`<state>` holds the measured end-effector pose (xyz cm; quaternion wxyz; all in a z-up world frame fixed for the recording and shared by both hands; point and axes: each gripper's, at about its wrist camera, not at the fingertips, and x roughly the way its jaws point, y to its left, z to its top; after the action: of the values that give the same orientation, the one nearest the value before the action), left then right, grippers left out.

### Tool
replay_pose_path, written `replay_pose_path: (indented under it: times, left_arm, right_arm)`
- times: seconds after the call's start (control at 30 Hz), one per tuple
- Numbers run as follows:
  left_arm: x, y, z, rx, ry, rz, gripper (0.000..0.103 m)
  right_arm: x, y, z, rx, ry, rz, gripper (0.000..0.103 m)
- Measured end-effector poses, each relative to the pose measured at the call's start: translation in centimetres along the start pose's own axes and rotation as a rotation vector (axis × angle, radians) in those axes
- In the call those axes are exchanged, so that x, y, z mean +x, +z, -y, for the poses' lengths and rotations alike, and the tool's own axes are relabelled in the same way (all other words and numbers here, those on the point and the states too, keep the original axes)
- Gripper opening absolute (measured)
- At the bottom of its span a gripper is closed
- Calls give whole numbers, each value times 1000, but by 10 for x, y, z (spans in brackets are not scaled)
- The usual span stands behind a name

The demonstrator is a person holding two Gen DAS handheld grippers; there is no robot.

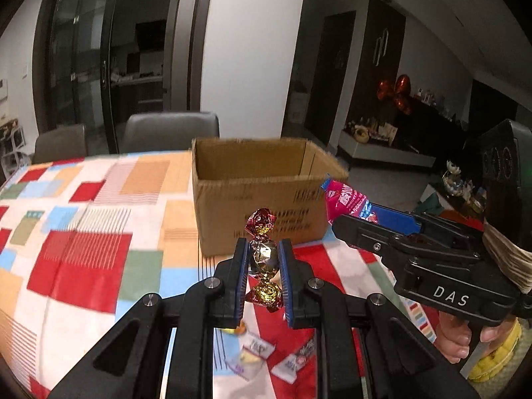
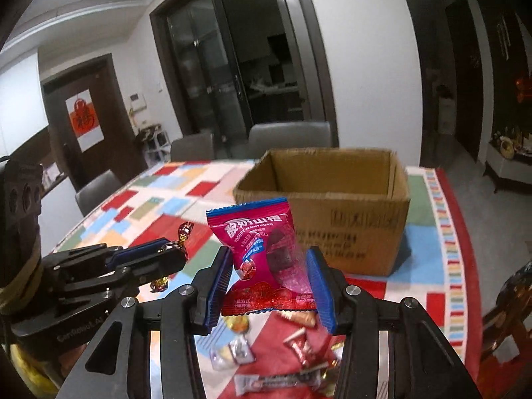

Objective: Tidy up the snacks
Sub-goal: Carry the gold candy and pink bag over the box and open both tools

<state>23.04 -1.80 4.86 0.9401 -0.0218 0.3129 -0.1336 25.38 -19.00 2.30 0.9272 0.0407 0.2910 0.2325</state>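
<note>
My left gripper (image 1: 264,256) is shut on a foil-wrapped candy (image 1: 264,252), gold and red, held above the table in front of an open cardboard box (image 1: 259,196). My right gripper (image 2: 269,276) is shut on a pink yogurt hawthorn packet (image 2: 266,259), also lifted, with the box (image 2: 332,212) just beyond it. In the left wrist view the right gripper (image 1: 359,219) holds the pink packet (image 1: 345,199) by the box's right corner. In the right wrist view the left gripper (image 2: 173,252) holds the candy (image 2: 183,232) to the left.
Several loose wrapped snacks (image 2: 299,332) lie on the patchwork tablecloth (image 1: 83,232) below both grippers; some also show in the left wrist view (image 1: 256,352). Grey chairs (image 1: 169,129) stand behind the table. The table's right edge (image 2: 459,232) is near the box.
</note>
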Motion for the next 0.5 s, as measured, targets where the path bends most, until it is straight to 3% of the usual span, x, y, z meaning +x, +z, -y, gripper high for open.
replay_pose_path:
  times: [0.27, 0.5]
  left_arm:
    - [8, 44, -2, 30, 20, 75, 19]
    - [27, 78, -6, 49, 14, 81, 19]
  right_arm:
    - [-1, 37, 7, -3, -32, 66, 47]
    - [11, 64, 15, -21, -78, 77, 47]
